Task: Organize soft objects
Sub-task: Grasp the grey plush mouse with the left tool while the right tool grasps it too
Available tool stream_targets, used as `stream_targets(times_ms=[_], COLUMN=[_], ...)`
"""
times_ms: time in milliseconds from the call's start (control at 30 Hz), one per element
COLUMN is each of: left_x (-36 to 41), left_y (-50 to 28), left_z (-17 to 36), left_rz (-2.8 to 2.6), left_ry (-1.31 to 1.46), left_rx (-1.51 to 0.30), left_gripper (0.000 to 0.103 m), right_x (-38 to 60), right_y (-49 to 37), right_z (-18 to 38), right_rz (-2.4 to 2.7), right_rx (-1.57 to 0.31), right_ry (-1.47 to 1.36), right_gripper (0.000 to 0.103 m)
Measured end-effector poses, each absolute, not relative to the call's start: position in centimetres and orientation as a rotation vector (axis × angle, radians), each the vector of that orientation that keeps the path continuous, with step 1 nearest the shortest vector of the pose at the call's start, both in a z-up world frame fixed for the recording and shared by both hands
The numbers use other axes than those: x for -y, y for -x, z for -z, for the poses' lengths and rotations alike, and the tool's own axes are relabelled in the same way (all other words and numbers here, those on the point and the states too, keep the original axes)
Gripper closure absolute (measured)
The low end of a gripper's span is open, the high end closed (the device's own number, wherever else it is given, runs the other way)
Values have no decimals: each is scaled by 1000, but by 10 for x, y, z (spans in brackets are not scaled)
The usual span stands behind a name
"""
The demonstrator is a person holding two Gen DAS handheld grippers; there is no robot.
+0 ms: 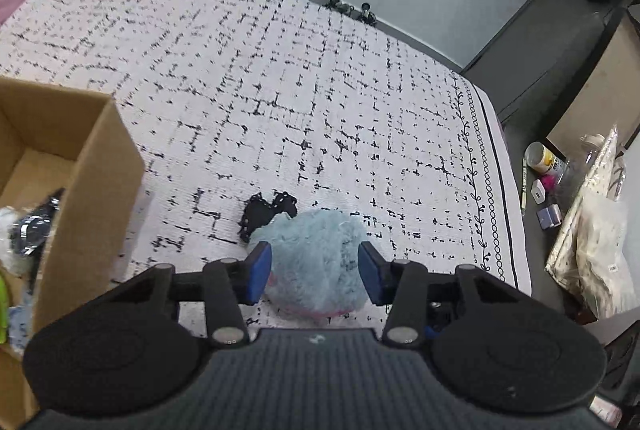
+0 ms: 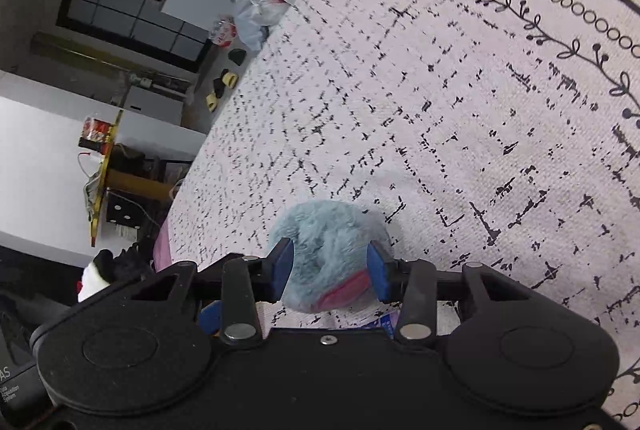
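left gripper point(image 1: 314, 272) clenched on blue plush toy point(image 1: 316, 262), right gripper point(image 2: 330, 270) grasping it too

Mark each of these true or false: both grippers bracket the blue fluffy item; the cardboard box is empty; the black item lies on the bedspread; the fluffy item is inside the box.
1. Left gripper and right gripper each bracket the blue fluffy item: true.
2. The cardboard box is empty: false, it already holds things.
3. The black item lies on the bedspread: true.
4. The fluffy item is in the box: false, it rests on the bedspread.
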State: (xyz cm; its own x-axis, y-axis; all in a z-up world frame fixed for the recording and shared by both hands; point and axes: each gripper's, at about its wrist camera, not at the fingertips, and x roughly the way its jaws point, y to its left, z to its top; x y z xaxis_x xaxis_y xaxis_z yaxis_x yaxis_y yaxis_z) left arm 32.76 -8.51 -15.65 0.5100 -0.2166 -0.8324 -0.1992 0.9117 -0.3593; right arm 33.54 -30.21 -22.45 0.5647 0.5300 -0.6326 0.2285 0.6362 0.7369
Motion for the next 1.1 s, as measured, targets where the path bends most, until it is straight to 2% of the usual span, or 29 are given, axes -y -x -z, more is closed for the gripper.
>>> stream_targets(times_ms=[233, 500, 633, 1100], left_x=[82, 67, 67, 67], left_y=[-344, -352, -346, -307], left_z=[185, 197, 193, 153], left_rz=[-36, -62, -43, 13], left_ry=[515, 591, 590, 562], left_rx=[-1120, -1160, -1151, -1090], left_gripper=[59, 70, 73, 76], right_x=[293, 273, 270, 272], right_y=[-348, -353, -348, -312], right_z=[243, 256, 248, 211], right_rz=[-166, -129, -125, -166], right_rx=[-1049, -1096, -1084, -998], right_ry=[-949, -935, -883, -846], right_gripper=[64, 71, 78, 78])
